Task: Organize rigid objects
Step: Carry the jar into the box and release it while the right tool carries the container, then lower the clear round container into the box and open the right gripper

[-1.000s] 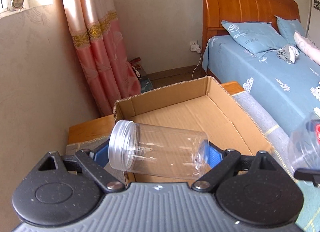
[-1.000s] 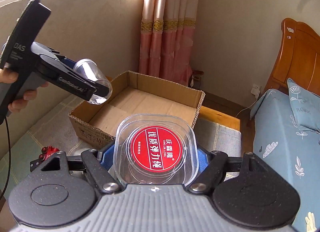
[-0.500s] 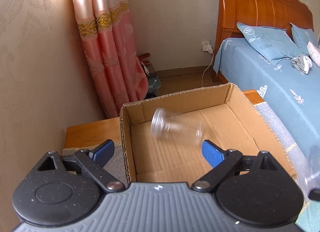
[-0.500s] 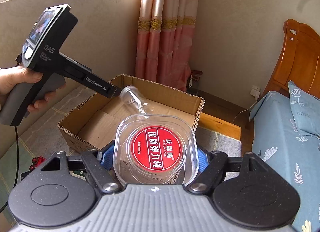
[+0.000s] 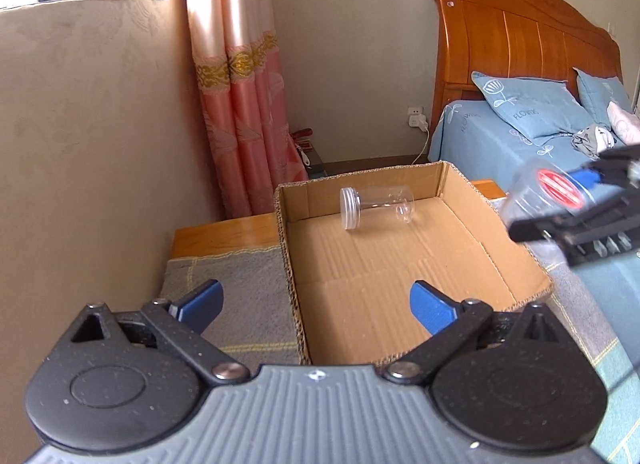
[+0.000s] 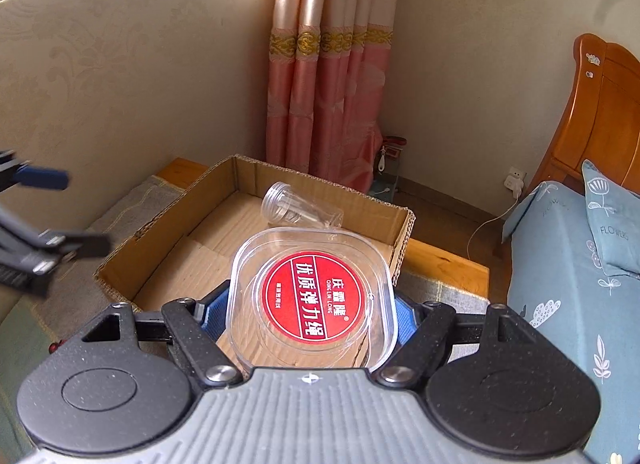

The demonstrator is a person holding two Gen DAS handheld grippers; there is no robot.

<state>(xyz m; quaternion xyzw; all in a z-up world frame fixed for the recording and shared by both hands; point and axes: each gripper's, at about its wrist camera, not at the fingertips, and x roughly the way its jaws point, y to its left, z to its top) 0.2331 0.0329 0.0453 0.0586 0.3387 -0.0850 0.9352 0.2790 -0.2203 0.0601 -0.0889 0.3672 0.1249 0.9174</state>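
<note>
A clear plastic jar (image 5: 376,208) lies on its side on the floor of the open cardboard box (image 5: 292,276), near the far wall; the right wrist view shows the jar (image 6: 302,211) too. My left gripper (image 5: 316,304) hangs at the box's near left corner, its jaws opening wide with nothing between them. My right gripper (image 6: 312,308) is shut on a clear square container with a red round label (image 6: 314,300), held over the box's near edge. In the left wrist view the container (image 5: 550,193) and the right gripper show at the right.
The box sits on a grey checked cloth (image 5: 236,288) over a wooden bench (image 5: 224,232) against the beige wall. A pink curtain (image 5: 244,111) hangs behind. A bed with blue bedding (image 5: 520,143) and a wooden headboard lies to the right. Small red items (image 6: 56,346) lie left of the box.
The left gripper let go of the jar, which dropped into the box and rolled to its far side. The left gripper pulled back and opened wider. The right gripper moved closer over the box.
</note>
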